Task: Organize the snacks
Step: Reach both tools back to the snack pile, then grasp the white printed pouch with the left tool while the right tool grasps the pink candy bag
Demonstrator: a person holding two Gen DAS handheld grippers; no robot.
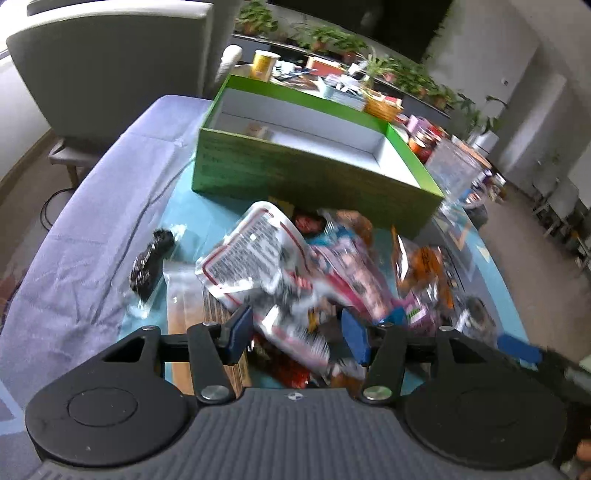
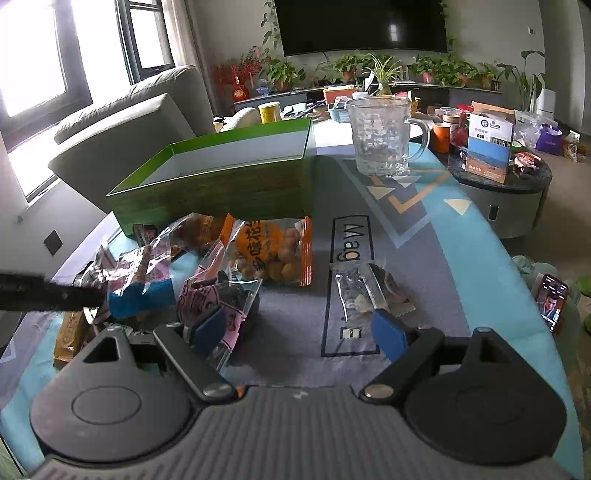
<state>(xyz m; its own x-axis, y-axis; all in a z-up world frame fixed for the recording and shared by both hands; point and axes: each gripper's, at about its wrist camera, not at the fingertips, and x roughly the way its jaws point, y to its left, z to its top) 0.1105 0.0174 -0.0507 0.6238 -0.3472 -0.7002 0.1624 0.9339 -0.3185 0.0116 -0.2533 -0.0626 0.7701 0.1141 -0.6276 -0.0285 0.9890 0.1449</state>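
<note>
Teal and grey patterned mat [image 2: 461,236] covers the low table, and the snacks lie heaped on its near left part, right in front of an open green box [image 2: 221,199] whose white inside looks almost empty, with only one small item dimly visible at its far end. In the heap, a silver-white packet [image 1: 255,258] with red edging and fine print lies on top, a pink packet [image 1: 347,273] rests against it, and an orange bag [image 2: 273,251] of round golden pieces sits at the foot of the box wall. A dark snack in a clear wrapper [image 1: 151,262] lies apart on the left, and a small clear-wrapped piece [image 2: 365,291] lies alone on the mat to the right. The left gripper [image 1: 297,334] hangs over the heap with its jaws released; the silver-white packet runs between the blue pads, but the blur hides whether either pad touches it. The right gripper [image 2: 299,330] is also spread wide with only bare mat between its fingers; its left pad overlaps a pink and clear bag [image 2: 210,295], and contact cannot be judged. Beyond the box stands a glass mug [image 2: 380,136], upright on the mat. A purple-grey cloth [image 1: 92,206] drapes the table's left side. Farther out are a phone [image 2: 553,301] with a lit screen at the right edge, a round side table [image 2: 517,199] bearing a blue and white carton [image 2: 489,147], a grey sofa [image 2: 129,122], a row of potted plants [image 2: 284,72] and a dark television [image 2: 362,26].
</note>
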